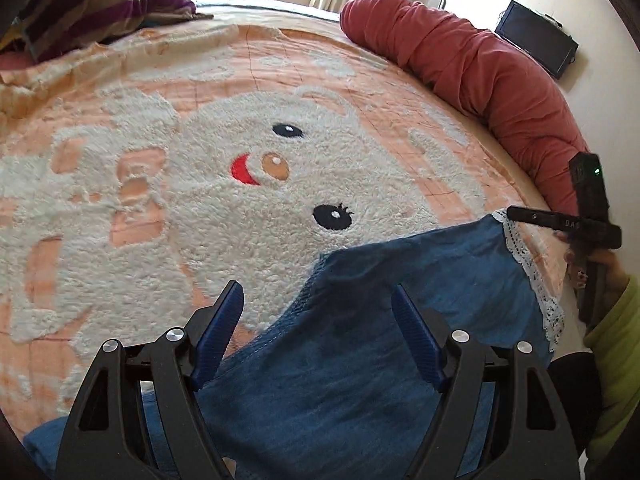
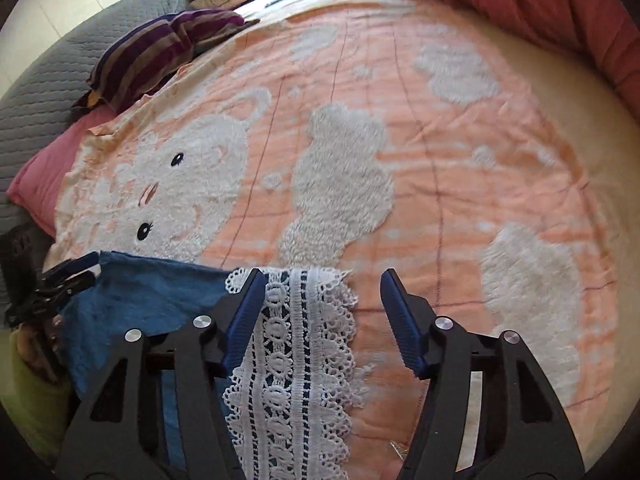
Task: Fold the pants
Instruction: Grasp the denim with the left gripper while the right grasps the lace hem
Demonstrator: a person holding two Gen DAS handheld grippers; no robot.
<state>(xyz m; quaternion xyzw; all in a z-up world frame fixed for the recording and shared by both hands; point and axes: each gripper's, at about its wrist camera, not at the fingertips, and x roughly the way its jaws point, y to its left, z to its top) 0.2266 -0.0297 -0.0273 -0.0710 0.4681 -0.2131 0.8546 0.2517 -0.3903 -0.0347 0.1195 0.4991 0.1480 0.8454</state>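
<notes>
Blue denim pants (image 1: pixel 360 352), lace hem (image 2: pixel 296 344), lying on the bed's blanket (image 1: pixel 160 184). Soft, light, limp; I judge it droops unless pinched at corners. My left gripper (image 1: pixel 318 332) and right gripper (image 2: pixel 322 316) hover above it, jaws apart, gripping nothing.

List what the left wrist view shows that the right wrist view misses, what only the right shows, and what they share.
Only the left wrist view: a black screen by the wall, the bear's red mouth, and the open left gripper over the blue pants.
Only the right wrist view: a grey quilted cover, a pink pillow, and the open right gripper over the white lace hem.
Both: the orange bear blanket, the striped cloth, the red bolster, the pants and lace.
</notes>
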